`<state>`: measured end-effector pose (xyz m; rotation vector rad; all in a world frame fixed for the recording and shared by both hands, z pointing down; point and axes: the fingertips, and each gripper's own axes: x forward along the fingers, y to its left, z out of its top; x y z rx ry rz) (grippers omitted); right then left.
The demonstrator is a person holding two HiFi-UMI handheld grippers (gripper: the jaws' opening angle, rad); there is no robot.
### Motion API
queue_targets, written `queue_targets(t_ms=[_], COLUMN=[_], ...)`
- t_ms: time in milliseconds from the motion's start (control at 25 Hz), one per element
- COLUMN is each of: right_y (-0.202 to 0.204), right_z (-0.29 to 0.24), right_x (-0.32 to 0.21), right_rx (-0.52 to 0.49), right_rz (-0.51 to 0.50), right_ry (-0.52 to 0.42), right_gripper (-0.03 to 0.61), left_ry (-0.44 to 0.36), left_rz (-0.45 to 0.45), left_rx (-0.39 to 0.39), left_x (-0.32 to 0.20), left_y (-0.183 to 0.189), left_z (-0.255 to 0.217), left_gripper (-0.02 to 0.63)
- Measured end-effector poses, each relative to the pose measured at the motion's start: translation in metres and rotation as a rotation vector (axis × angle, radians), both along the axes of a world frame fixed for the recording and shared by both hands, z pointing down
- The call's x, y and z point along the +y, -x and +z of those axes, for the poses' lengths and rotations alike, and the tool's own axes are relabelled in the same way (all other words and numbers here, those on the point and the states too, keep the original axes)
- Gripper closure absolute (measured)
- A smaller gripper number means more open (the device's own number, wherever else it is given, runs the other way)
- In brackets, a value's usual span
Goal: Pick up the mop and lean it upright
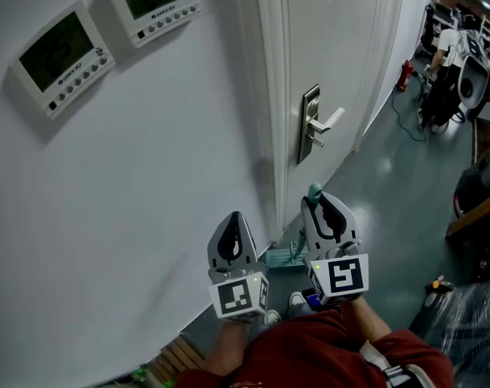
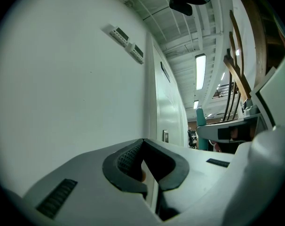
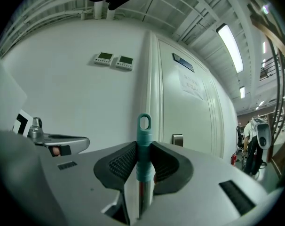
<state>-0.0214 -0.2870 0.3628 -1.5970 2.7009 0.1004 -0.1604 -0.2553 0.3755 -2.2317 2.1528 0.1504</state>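
The mop stands nearly upright by the door frame. Its teal handle end [image 1: 314, 191] with a hanging loop [image 3: 143, 122] pokes out above my right gripper [image 1: 321, 203]. That gripper [image 3: 143, 149] is shut on the handle just under the teal cap, with both pads pressing on it. The teal mop head [image 1: 285, 257] rests on the floor below, against the base of the wall. My left gripper [image 1: 235, 219] hovers beside it to the left, facing the white wall. In the left gripper view its [image 2: 143, 143] tips meet, with nothing between them.
Two wall control panels [image 1: 59, 55] [image 1: 153, 2] hang on the white wall at upper left. A white door [image 1: 346, 47] with a lever handle [image 1: 317, 128] is straight ahead. Further right are a fire extinguisher [image 1: 405, 74], cluttered equipment [image 1: 455, 63] and a black wrapped bundle [image 1: 471, 322].
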Motion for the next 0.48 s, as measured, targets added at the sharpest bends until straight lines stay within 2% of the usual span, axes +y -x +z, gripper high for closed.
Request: queue_targets(t_ms=[360, 480], right_y=[-0.0031, -0.0035], right_z=[0.0025, 0.0019], right_x=[0.0035, 0.0045], right_rx=[-0.013, -0.018], right_rz=[-0.004, -0.006], right_ry=[0.002, 0.005], right_gripper=[0.472, 0.472], left_ry=[0.008, 0.001], left_rz=[-0.003, -0.021], left_rx=[-0.029, -0.011], left_x=[0.0011, 0.0021], left_y=[-0.0036, -0.0029], left_z=[0.0021, 0.0004], left_gripper=[0.601, 0.601])
